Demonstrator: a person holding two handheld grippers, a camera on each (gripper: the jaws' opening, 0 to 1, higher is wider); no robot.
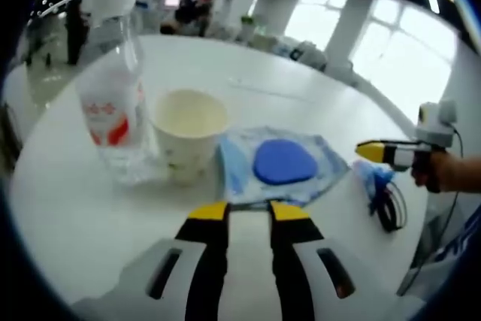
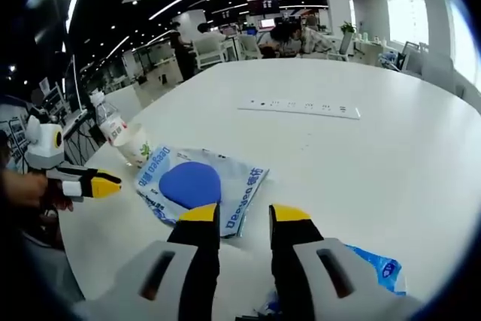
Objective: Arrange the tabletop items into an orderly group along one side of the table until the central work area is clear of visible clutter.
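A white-and-blue packet (image 1: 282, 163) with a blue oval on it lies flat just beyond my left gripper (image 1: 248, 212), which is open and holds nothing. A paper cup (image 1: 188, 133) stands upright against the packet's left side, with a clear plastic bottle (image 1: 113, 110) with a red label left of it. My right gripper (image 1: 372, 152) reaches in from the right. In the right gripper view, the right gripper (image 2: 244, 214) stands open just short of the packet (image 2: 199, 182). The cup (image 2: 135, 144) and bottle (image 2: 111, 125) lie beyond it, and the left gripper (image 2: 105, 182) comes in from the left.
A blue wrapper with a black cable (image 1: 383, 197) lies near the table's right edge; that wrapper (image 2: 372, 264) shows beside my right jaw. A white power strip (image 2: 301, 107) is set in the white table (image 2: 391, 148). People sit at desks far behind.
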